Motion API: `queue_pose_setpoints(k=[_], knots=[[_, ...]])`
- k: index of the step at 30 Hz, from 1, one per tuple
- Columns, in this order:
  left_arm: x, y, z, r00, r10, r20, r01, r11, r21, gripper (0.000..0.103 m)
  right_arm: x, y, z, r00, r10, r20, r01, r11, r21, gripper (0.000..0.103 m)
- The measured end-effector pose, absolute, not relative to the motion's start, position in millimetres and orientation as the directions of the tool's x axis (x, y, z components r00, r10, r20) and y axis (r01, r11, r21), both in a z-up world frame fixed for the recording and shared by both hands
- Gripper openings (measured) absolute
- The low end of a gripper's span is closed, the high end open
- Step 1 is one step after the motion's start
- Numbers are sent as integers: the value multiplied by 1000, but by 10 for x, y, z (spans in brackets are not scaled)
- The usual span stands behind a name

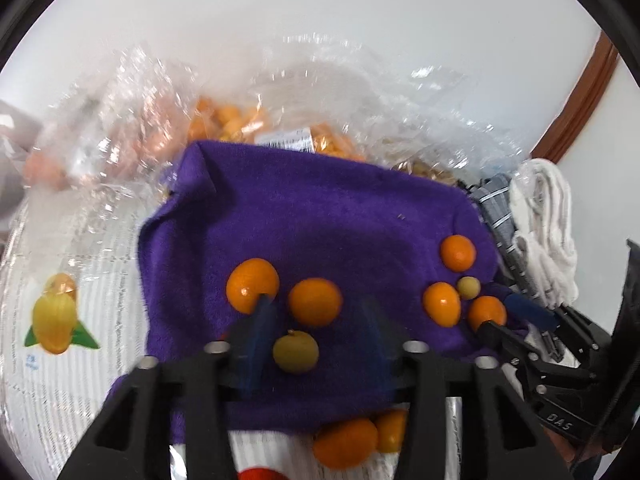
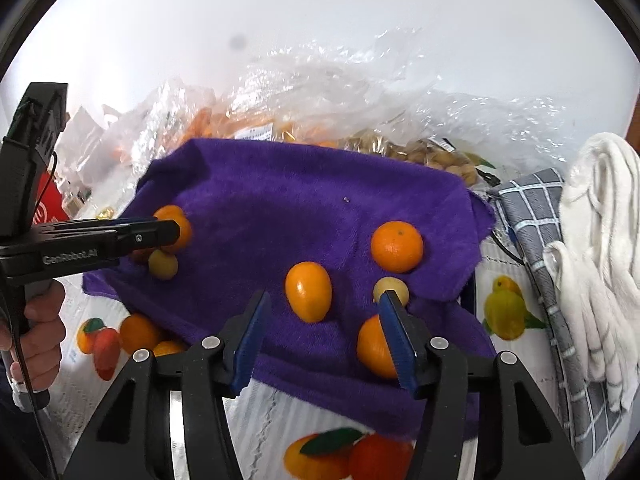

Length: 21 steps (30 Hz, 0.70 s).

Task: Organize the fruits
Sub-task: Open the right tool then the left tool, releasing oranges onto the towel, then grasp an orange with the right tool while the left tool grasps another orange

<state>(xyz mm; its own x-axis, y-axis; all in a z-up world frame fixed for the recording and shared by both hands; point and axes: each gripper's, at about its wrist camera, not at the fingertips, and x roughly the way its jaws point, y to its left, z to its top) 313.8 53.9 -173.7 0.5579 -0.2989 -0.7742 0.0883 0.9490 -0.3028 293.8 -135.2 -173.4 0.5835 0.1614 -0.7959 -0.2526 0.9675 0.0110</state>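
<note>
White wall (image 1: 320, 20) behind, table (image 2: 260, 420) covered with fruit-print cloth. Clear plastic bags (image 1: 248, 92) heaped at the back, orange produce inside; right wrist view alone shows a bag of pale tan round items (image 2: 436, 156). Purple towel (image 1: 320, 220) spread over the middle, carrying the loose fruit. White cloth (image 2: 600, 240) and grey checked cloth (image 2: 532, 216) at the right edge, clearer in right wrist view.

Left tool (image 1: 316, 344) low over the towel's near edge, jaws partly apart, nothing gripped; a yellow-green fruit (image 1: 296, 351) lies between them, pads not pressing it. Left wrist view shows two oranges (image 1: 315, 301) just beyond the fingers, one touching the left fingertip. Seen side-on in right wrist view, with a hand (image 2: 36, 340) on its grip, not visible elsewhere.

Right tool (image 2: 324, 332) also partly open and empty over the towel's right part. Right finger overlaps an orange (image 2: 374, 346) and a small yellow fruit (image 2: 390, 289); contact cannot tell. Oval orange fruit (image 2: 308, 297) just beyond the jaws, round orange (image 2: 397, 246) farther back.

Two oranges off the towel on the table (image 1: 346, 442) at its near edge, seen in both views. Small speck (image 2: 346, 199) on towel.
</note>
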Motion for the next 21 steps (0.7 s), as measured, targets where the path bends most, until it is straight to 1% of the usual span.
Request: queue_pose_setpoints(k=[3,10,15,17,19,21], knots=[[2965,626,-1641,584,-296,-755,88,949,-304,58,2830,-1313,-1721,583,162,-796,-247,969,16,56],[2516,979,-1556,624,-213,-752,41,970,-241,58,2615,-1201,-1762,565,189,-804,-230,971,67,56],[2206,1363,-1677,617,-199,-761,-26,962,-272,57,2450,-1041,-1798,560,211,-801,-240,967,87,56],[2112,1472,-1773,606,-200,-770,-53,956,-290,57,2381,-955,-1821,553,230,-801,-254,962,100,54],[2044,1528,-1854,595,-193,-780,-74,954,-292,57,2333,-875,-1858,543,244,-803,-269,957,108,47],[1990,1547,-1900,590,-191,-785,-81,953,-293,56,2283,-780,-1905,529,263,-807,-294,949,117,46]])
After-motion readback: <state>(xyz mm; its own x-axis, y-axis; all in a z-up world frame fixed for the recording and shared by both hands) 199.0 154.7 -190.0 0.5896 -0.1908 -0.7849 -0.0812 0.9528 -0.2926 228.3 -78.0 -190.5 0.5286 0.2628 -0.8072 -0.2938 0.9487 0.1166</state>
